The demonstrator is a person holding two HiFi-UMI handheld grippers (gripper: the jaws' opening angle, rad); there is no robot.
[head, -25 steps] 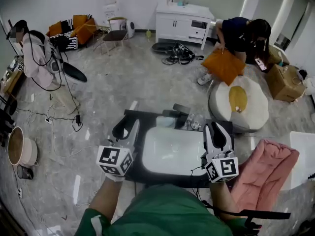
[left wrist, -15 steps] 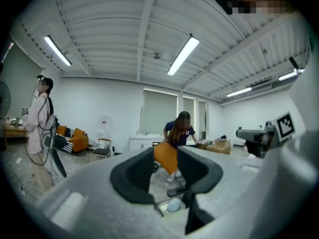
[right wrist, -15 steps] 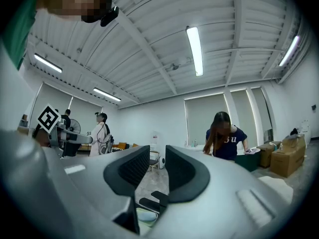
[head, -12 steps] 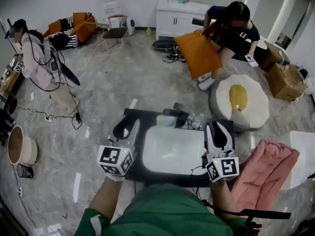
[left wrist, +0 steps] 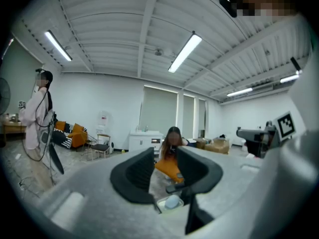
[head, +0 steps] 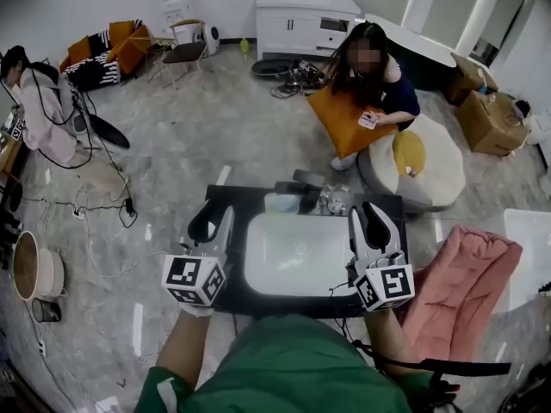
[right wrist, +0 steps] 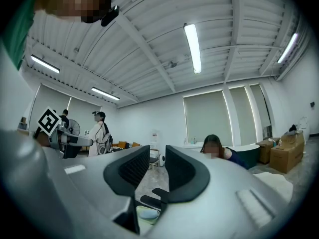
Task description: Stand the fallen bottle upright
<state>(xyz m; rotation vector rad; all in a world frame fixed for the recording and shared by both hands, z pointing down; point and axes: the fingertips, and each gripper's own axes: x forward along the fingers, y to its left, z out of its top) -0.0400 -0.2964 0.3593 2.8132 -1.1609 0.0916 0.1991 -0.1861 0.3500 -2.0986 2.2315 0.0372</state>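
While the left tongs (head: 213,220) and right tongs (head: 368,218) hang level on either side of a glossy white, round-cornered tray (head: 297,256) on the black counter (head: 237,203), their dark ribbed pads (right wrist: 132,169) stand apart, gripping nothing. At the counter's far edge, a clear, crinkly bottle (head: 334,200) appears to lie on its side.

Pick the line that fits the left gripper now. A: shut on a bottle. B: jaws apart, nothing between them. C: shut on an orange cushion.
B: in its own view the left gripper has its jaws apart, with only the far room showing through the gap.
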